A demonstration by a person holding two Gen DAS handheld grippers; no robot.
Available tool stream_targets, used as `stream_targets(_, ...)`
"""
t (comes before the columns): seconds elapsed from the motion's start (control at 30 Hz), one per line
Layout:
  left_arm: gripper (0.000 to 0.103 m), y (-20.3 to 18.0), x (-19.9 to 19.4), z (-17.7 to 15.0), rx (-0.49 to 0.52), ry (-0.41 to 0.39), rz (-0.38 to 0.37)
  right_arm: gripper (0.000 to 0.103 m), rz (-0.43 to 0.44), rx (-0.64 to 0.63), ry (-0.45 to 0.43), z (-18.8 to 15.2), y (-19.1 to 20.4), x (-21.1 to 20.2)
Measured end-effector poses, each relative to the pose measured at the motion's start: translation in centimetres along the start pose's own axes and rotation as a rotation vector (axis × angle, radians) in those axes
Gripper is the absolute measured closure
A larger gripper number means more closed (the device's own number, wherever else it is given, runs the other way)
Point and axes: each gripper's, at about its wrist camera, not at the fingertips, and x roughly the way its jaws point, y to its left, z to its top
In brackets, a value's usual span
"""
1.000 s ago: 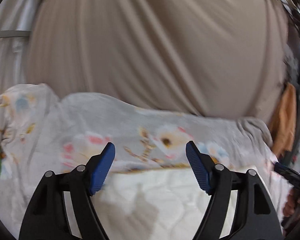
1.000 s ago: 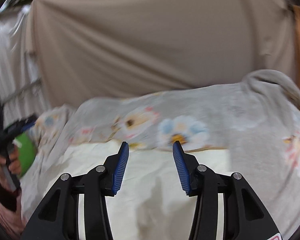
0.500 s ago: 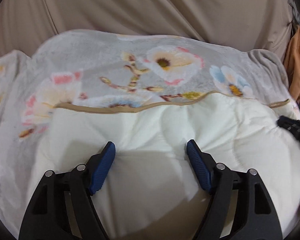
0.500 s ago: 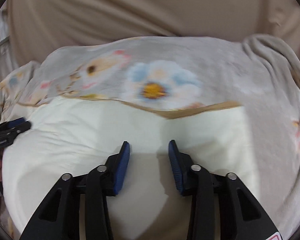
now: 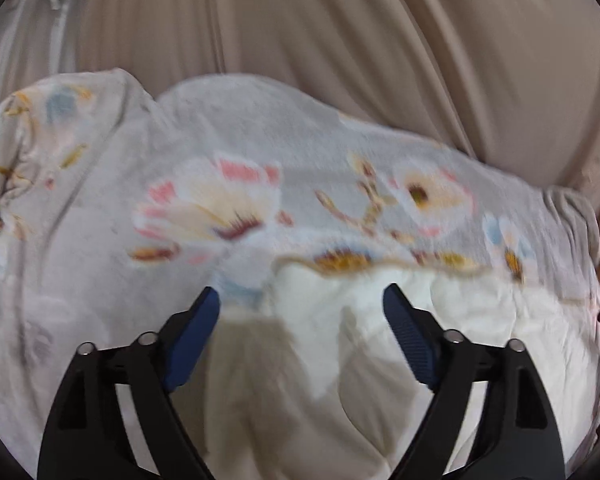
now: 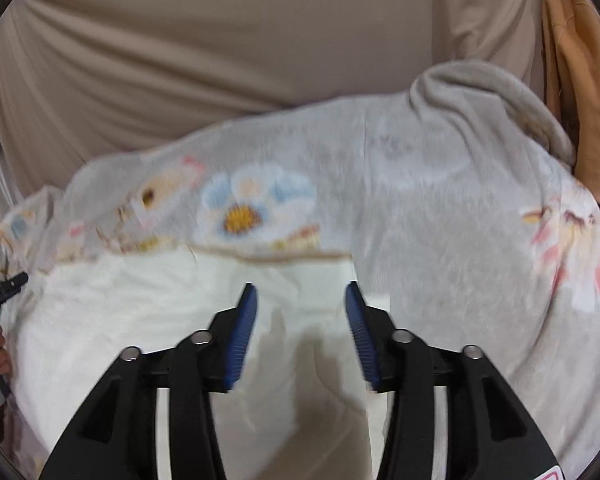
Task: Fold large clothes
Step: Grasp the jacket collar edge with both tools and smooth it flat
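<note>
Blue-padded, the left gripper (image 5: 300, 312) and right gripper (image 6: 300, 308) both gaped wide, holding nothing. Half a second before they sat lower over the cream lining (image 6: 140, 312); now pulled back, suggesting a fold laid. Floral blanket (image 5: 228, 200) filled mid-frame beyond both, beige curtain (image 6: 220, 40) above.

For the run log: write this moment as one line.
task: fold large clothes | left gripper: open, empty | right gripper: open, empty | blanket: floral side under, cream lining folded over on top | frames blurred
</note>
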Motion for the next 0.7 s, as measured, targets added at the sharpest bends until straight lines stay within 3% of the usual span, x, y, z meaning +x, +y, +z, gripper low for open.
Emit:
stream_targets(0.03, 0.008, 0.5, 0.3, 0.8, -0.026, 0.015, 0.001, 0.048, -0.001, 0.012, -0.004, 0.7, -0.1, 0.0)
stream_targets(0.13, 0.009, 1.5, 3.4, 1.6, -0.09, 0.185, -0.052, 0.047, -0.015, 0.056, 0.09, 2.0, -0.8, 2.9)
stream_targets(0.2, 0.02, 1.8, 5.0, 0.9, -0.126, 0.246, -0.07, 0.049, -0.031, 0.093, 0.186, 1.5, -1.5, 5.7)
stream_targets(0.23, 0.035, 1.7, 5.5, 0.6, -0.126, 0.264, -0.071, 0.066, -0.047, 0.107, 0.23, 0.9, -1.6, 7.0)
stream_targets(0.27, 0.055, 1.6, 5.8, 0.3, -0.122, 0.274, -0.067, 0.079, -0.029, 0.106, 0.257, 0.5, -1.3, 7.6)
stream_targets(0.3, 0.068, 1.4, 5.7, 0.1, -0.112, 0.27, -0.065, 0.09, -0.007, 0.103, 0.254, 0.2, -1.0, 7.6)
stream_targets(0.33, 0.086, 1.1, 5.3, 0.0, -0.1, 0.248, -0.067, 0.092, -0.005, 0.084, 0.211, 0.3, -0.3, 6.6)
stream_targets(0.37, 0.092, 0.9, 4.7, 0.1, -0.092, 0.224, -0.075, 0.092, -0.005, 0.061, 0.157, 0.5, 0.3, 5.4)
stream_targets(0.47, 0.093, 0.2, 2.0, 0.8, -0.046, 0.116, -0.074, 0.093, 0.041, 0.048, 0.01, 1.6, 1.2, 1.4)
stream_targets(0.53, 0.093, 0.4, 1.6, 0.9, -0.045, 0.104, -0.072, 0.094, 0.03, 0.056, -0.015, 1.6, 0.7, 0.6)
stream_targets(0.6, 0.093, 0.8, 3.7, -0.5, -0.03, 0.185, -0.051, 0.095, -0.011, 0.055, 0.07, 0.3, -0.5, 2.9)
stream_targets(0.63, 0.093, 1.0, 4.9, -1.4, -0.025, 0.227, -0.038, 0.095, -0.025, 0.072, 0.157, -1.2, -1.4, 5.1)
stream_targets(0.7, 0.092, 1.0, 5.8, -3.0, -0.014, 0.234, -0.03, 0.095, -0.001, 0.094, 0.199, -3.3, -2.1, 6.7)
